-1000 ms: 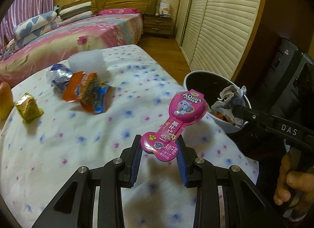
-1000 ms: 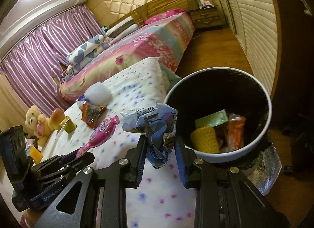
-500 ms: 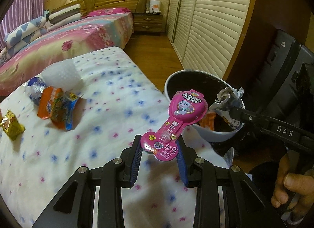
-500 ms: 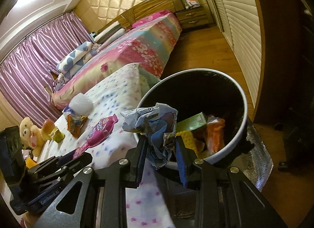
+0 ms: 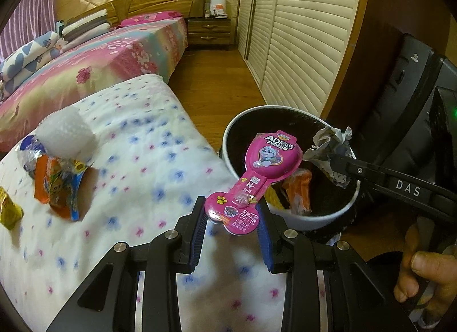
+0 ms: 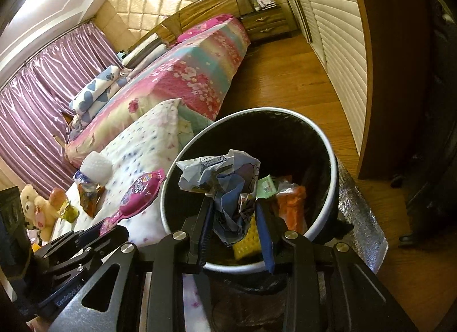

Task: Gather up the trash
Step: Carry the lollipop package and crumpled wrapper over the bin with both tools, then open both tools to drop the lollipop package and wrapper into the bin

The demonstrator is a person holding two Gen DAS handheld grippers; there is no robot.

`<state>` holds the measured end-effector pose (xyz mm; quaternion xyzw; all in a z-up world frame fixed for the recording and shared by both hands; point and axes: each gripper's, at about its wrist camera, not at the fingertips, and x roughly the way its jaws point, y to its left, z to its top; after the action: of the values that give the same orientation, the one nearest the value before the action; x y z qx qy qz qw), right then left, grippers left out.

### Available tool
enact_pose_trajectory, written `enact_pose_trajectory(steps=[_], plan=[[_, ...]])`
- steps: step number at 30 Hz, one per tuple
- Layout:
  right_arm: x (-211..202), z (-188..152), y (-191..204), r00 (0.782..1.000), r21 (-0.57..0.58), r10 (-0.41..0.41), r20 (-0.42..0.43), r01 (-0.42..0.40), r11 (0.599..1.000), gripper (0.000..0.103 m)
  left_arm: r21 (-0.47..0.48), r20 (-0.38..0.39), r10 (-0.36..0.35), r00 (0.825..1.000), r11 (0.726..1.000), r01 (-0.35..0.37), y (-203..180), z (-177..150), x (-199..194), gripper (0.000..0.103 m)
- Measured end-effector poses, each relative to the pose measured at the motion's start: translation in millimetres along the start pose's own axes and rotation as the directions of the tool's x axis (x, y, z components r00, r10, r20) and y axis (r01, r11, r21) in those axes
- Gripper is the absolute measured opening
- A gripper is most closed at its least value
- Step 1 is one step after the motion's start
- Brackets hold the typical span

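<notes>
My left gripper (image 5: pixel 231 212) is shut on the narrow end of a pink lollipop-shaped package (image 5: pixel 268 160). The package's round head reaches over the near rim of the white-rimmed black trash bin (image 5: pixel 322 216). In the right wrist view, my right gripper (image 6: pixel 235 217) is shut on a crumpled white-and-blue wrapper (image 6: pixel 228 183), held above the bin's (image 6: pixel 328 143) opening. The left wrist view shows that wrapper (image 5: pixel 328 143) at the right gripper's tip over the far side of the bin. The pink package (image 6: pixel 140 192) appears left of the bin.
An orange snack bag (image 5: pixel 57 186), a white foam wad (image 5: pixel 65 135), a blue foil wrapper (image 5: pixel 28 149) and a yellow packet (image 5: pixel 8 212) lie on the dotted sheet. The bin holds an orange wrapper (image 6: pixel 291 206), a yellow piece (image 6: pixel 245 243) and a green box (image 6: pixel 265 186). A hand (image 5: pixel 420 275) grips the right tool.
Both grippers have moved toward the bin with their loads. The crumpled wrapper went from beside the rim to over the opening, and the pink package's head now overlaps the rim.
</notes>
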<state>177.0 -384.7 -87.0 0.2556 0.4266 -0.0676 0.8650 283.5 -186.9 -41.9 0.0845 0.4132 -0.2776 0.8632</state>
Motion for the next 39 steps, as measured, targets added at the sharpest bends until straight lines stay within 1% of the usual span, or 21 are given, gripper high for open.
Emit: enact_pose_trajectory(steps=[7, 15, 39], plan=[[5, 8, -9, 1.0, 0.015, -0.008, -0.002, 0.008, 1.0, 0.032, 0.019, -0.016, 0.002, 1.0, 1.0, -0.002, -7, 9, 14, 0.032], [12, 15, -15, 1.0, 0.019, -0.018, -0.007, 0.019, 1.0, 0.032, 0.03, -0.018, 0.006, 1.0, 1.0, -0.006, -14, 21, 23, 0.032], [25, 28, -23, 0.999, 0.021, -0.025, -0.03, 0.026, 0.999, 0.033, 0.031, -0.049, 0.002, 0.999, 1.0, 0.0, -25, 35, 45, 0.033]])
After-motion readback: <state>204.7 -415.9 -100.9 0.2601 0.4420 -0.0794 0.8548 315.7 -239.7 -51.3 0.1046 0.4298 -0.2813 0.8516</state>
